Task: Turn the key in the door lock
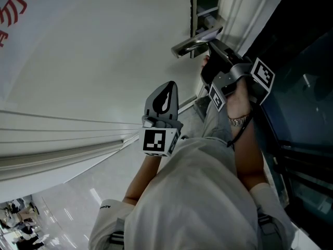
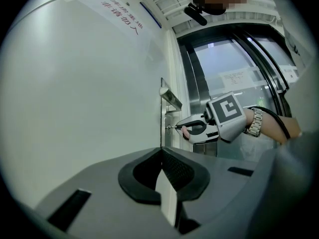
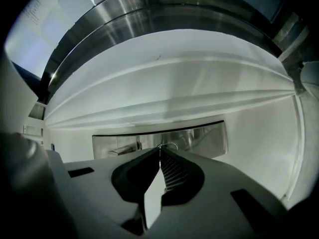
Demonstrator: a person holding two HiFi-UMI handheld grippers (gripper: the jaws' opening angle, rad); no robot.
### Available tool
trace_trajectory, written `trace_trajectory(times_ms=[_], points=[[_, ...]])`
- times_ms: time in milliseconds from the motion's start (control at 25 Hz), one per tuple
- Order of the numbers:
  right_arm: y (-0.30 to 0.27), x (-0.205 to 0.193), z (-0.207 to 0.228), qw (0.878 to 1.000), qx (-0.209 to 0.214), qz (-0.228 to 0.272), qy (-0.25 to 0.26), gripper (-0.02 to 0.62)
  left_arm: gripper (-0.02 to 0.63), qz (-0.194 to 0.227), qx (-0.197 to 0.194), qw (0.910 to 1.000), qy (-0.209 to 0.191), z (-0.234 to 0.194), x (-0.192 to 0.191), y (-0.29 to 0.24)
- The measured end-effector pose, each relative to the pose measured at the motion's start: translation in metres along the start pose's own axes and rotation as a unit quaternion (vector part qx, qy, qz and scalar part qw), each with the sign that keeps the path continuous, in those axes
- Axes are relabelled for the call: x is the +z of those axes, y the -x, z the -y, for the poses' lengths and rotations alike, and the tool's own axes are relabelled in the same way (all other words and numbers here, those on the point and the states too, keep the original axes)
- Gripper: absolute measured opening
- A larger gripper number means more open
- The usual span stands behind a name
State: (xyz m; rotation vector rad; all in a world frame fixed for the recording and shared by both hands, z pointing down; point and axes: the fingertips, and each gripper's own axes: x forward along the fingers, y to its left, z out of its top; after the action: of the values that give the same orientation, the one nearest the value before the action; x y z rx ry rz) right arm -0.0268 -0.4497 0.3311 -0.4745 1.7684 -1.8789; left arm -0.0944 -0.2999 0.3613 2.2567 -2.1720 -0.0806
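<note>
A white door (image 1: 104, 46) carries a metal lever handle (image 1: 195, 40) on a steel lock plate (image 3: 199, 136). Just below the handle (image 2: 169, 97), my right gripper (image 2: 178, 126) reaches level to the plate, its jaws shut on a small key (image 2: 172, 127) that sticks out of the lock. In the right gripper view the jaw tips (image 3: 160, 151) meet at the plate, with a thin key ring (image 3: 168, 145) just beyond them. My left gripper (image 1: 169, 85) hangs a short way back from the door, left of the handle. Its jaws (image 2: 160, 151) are shut with nothing between them.
A dark metal frame with glass panels (image 1: 302, 87) stands right of the door edge. Red print (image 1: 13, 9) marks the door at the upper left. A glossy floor with far-off people (image 1: 21, 217) shows at the lower left. A wristwatch (image 1: 238, 120) sits on the right wrist.
</note>
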Motion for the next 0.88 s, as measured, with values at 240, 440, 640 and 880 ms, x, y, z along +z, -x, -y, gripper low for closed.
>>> trace_trajectory(times_ms=[240,440,640,880], points=[[-0.001,-0.001,0.000,1.000,0.009,-0.018,0.010,0.009,0.009,-0.001,0.000,1.0000,0.000,0.000,-0.001,0.001],[0.004,-0.007,-0.001,0.998,0.007,-0.033,0.050,0.031,0.009,-0.011,-0.002,0.9999,-0.003,0.004,-0.004,0.003],[0.013,-0.010,-0.002,0.993,0.002,-0.038,0.109,0.095,0.009,-0.007,-0.007,0.9999,-0.004,0.008,-0.004,0.006],[0.019,-0.013,-0.013,0.955,-0.010,-0.061,0.292,0.097,0.009,-0.007,-0.013,0.9999,-0.006,0.015,-0.003,0.009]])
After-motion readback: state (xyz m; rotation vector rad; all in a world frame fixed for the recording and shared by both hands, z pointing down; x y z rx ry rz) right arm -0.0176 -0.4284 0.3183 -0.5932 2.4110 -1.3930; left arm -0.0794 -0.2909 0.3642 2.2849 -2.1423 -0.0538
